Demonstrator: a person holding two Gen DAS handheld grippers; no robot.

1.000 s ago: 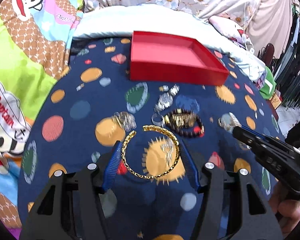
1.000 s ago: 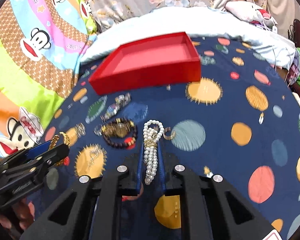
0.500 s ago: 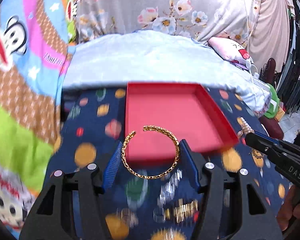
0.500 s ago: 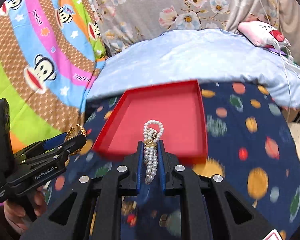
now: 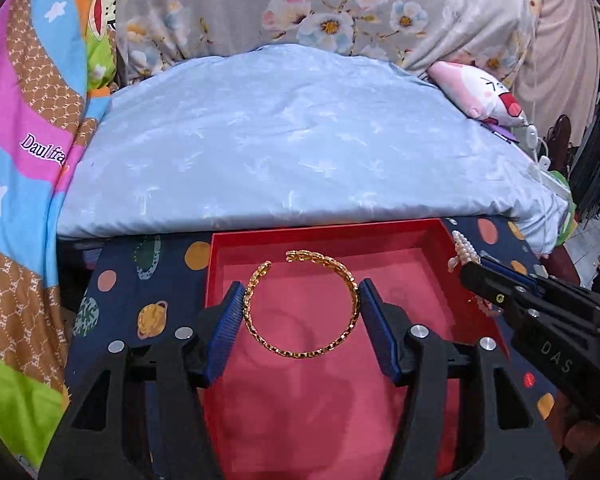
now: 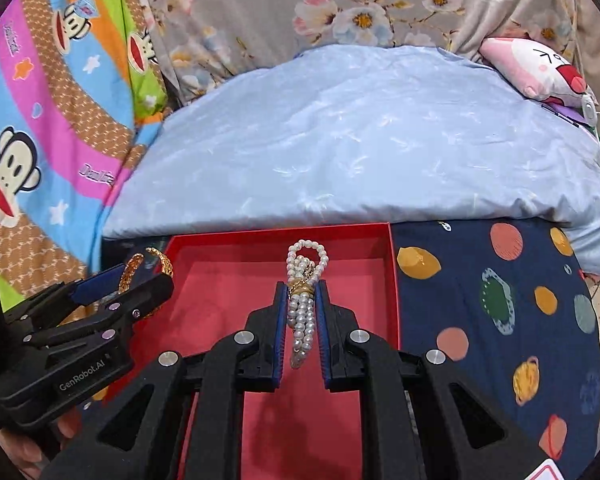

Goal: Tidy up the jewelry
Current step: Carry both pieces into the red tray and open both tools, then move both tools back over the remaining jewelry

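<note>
Both wrist views look steeply down, sharing red tray (image 5: 428, 240).

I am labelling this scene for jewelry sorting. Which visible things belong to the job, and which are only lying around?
Belong to the job:
- gold bangle in the left gripper
- pearl bracelet in the right gripper
- red tray

Only lying around:
- blue pillow
- pink plush toy
- cartoon blanket
</note>
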